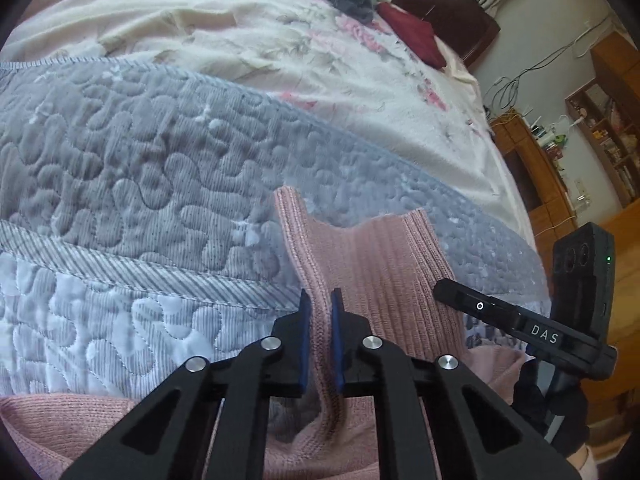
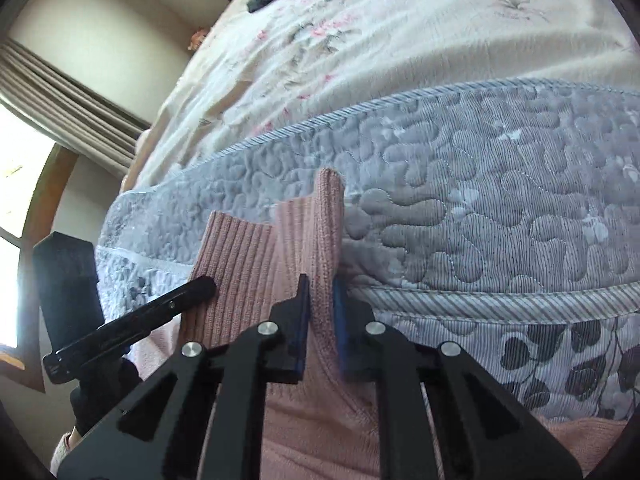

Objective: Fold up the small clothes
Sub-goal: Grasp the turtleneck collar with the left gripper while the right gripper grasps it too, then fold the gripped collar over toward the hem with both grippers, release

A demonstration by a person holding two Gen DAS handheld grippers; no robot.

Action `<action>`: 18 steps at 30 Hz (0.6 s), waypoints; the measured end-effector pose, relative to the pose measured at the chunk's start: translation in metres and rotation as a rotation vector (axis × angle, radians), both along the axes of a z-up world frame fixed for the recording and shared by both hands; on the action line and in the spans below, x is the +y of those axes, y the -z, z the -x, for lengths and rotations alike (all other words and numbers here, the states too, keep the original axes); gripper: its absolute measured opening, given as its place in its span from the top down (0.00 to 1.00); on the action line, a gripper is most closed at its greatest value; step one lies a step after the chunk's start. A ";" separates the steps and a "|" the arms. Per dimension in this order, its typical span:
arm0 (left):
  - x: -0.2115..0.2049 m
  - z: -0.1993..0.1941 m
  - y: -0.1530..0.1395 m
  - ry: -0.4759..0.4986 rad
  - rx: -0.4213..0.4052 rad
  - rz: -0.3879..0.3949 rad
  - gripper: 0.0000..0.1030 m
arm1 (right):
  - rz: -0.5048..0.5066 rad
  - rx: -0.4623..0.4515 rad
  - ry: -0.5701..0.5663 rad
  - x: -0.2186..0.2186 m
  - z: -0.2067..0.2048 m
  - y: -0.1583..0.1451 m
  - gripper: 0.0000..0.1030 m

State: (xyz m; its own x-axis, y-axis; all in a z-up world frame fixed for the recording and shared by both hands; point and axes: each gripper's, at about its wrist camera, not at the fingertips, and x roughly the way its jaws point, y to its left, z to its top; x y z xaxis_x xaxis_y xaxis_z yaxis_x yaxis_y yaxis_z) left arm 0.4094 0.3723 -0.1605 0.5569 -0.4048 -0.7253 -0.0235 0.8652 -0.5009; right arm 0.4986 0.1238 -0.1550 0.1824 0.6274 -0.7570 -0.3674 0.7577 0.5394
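A: Start with the left wrist view. What is the left claw doing?

B: It is pinched narrow on a fold of the pink knit garment, the ribbed edge standing up between its blue pads. The garment is lifted off the grey quilted blanket, which lies across the bed with the floral sheet beyond. The other tool shows at the right, close beside.

A: And the right wrist view?

B: Much the same. The right claw is clamped on the ribbed edge of the same garment, with a narrow gap filled by cloth. The left tool sits just to its side, touching or nearly touching the knit; I cannot tell which.

A: So which step is this?

B: I'd judge it the start of a fold: both claws hold one edge, close together, the rest hanging toward the person.

A: Next move?

B: Probably spreading the grips to tension the edge, then laying the garment flat on the blanket. Both grips need to hold evenly, or the stretchy knit may slip or bunch.
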 end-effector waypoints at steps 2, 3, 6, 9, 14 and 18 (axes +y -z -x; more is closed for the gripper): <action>-0.004 0.016 -0.016 0.044 -0.062 -0.007 0.91 | -0.024 -0.054 -0.034 -0.009 0.017 -0.017 0.90; -0.007 0.027 -0.023 0.069 -0.091 -0.009 0.91 | -0.041 -0.075 -0.057 -0.015 0.027 -0.025 0.91; -0.014 0.060 -0.039 0.138 -0.160 -0.021 0.91 | -0.030 -0.147 -0.115 -0.030 0.057 -0.045 0.92; -0.021 0.086 -0.042 0.181 -0.185 -0.053 0.91 | -0.006 -0.184 -0.158 -0.041 0.088 -0.052 0.92; -0.020 0.126 -0.029 0.211 -0.155 -0.054 0.90 | 0.046 -0.198 -0.204 -0.054 0.131 -0.045 0.92; -0.013 0.160 -0.012 0.226 -0.091 -0.051 0.88 | 0.085 -0.138 -0.233 -0.065 0.162 -0.023 0.89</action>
State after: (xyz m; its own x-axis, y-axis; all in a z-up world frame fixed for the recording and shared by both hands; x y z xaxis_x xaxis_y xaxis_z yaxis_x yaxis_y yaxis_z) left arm 0.2494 0.3593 -0.1487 0.5200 -0.4906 -0.6992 0.2166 0.8676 -0.4477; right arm 0.3369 0.0584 -0.1318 0.1454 0.5995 -0.7871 -0.6023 0.6847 0.4103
